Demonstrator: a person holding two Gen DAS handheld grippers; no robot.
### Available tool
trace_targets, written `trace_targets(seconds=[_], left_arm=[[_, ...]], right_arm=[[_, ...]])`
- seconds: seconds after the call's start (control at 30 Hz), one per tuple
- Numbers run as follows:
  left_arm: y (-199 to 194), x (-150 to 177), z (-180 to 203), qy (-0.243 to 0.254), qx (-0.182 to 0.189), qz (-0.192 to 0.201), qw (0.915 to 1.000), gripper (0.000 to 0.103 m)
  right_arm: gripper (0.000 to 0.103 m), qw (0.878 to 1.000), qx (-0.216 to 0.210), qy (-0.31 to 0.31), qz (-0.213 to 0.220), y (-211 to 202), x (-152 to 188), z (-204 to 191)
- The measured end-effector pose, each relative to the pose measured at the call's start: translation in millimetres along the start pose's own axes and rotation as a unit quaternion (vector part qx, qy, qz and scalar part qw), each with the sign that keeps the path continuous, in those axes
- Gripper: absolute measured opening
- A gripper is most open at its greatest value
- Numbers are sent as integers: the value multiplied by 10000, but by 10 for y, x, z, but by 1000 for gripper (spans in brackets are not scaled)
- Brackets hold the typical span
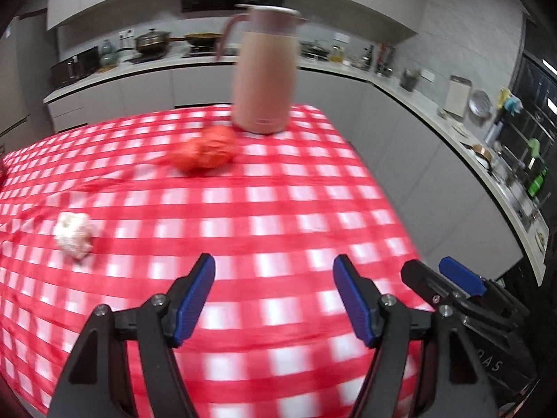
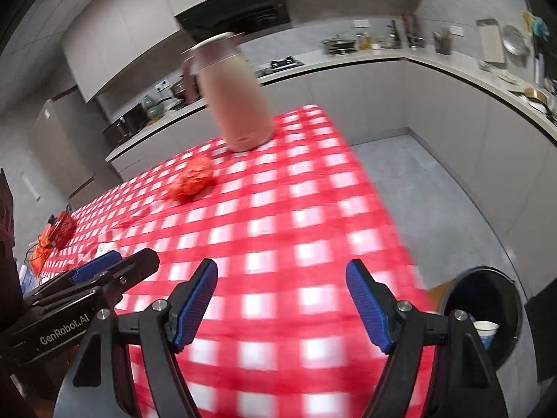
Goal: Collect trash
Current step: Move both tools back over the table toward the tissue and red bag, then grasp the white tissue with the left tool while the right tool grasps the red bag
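Note:
A crumpled red wrapper (image 1: 203,151) lies on the red-checked tablecloth (image 1: 278,216) near a pink jug; it also shows in the right wrist view (image 2: 191,179). A crumpled white paper ball (image 1: 73,233) lies at the left. My left gripper (image 1: 274,296) is open and empty above the near part of the table. My right gripper (image 2: 281,301) is open and empty too, just right of the left one; it also shows in the left wrist view (image 1: 442,278). A black trash bin (image 2: 484,317) with a paper cup (image 2: 486,331) inside stands on the floor by the table's right edge.
A tall pink jug (image 1: 265,69) stands at the far side of the table. A red net bag (image 2: 55,233) lies at the table's far left. Kitchen counters (image 1: 452,118) run behind and along the right. Grey floor (image 2: 435,188) shows right of the table.

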State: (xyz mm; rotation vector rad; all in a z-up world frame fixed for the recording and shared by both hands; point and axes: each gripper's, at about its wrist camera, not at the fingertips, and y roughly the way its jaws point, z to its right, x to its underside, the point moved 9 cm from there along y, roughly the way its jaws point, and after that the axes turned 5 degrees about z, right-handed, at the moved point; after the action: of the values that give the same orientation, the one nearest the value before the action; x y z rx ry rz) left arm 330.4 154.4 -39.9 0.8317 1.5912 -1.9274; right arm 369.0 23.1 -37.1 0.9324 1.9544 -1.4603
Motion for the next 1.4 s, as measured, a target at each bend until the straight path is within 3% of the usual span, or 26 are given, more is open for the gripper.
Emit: trace_targets(seconds=[0.33,0.53,1.0,1.4], left_arm=[[142,-91,-1198,-251,-329,-36,9991,71],[158,-156,-1587,-389,-441,-39,9983,71],[383,9,-2245,-776,-916,-280,9924,71],[763,33,-2493,-739,-1185,-509,9889,71]], right_arm=[[78,9995,-241,-159,-128,617,127,-1147],[78,9991,-253,-256,-232,768,100,-1457],[78,9960,-527,-497,-520,1097,142,-1856],[78,9935,-653,-581,-734,1379,202,-1967]])
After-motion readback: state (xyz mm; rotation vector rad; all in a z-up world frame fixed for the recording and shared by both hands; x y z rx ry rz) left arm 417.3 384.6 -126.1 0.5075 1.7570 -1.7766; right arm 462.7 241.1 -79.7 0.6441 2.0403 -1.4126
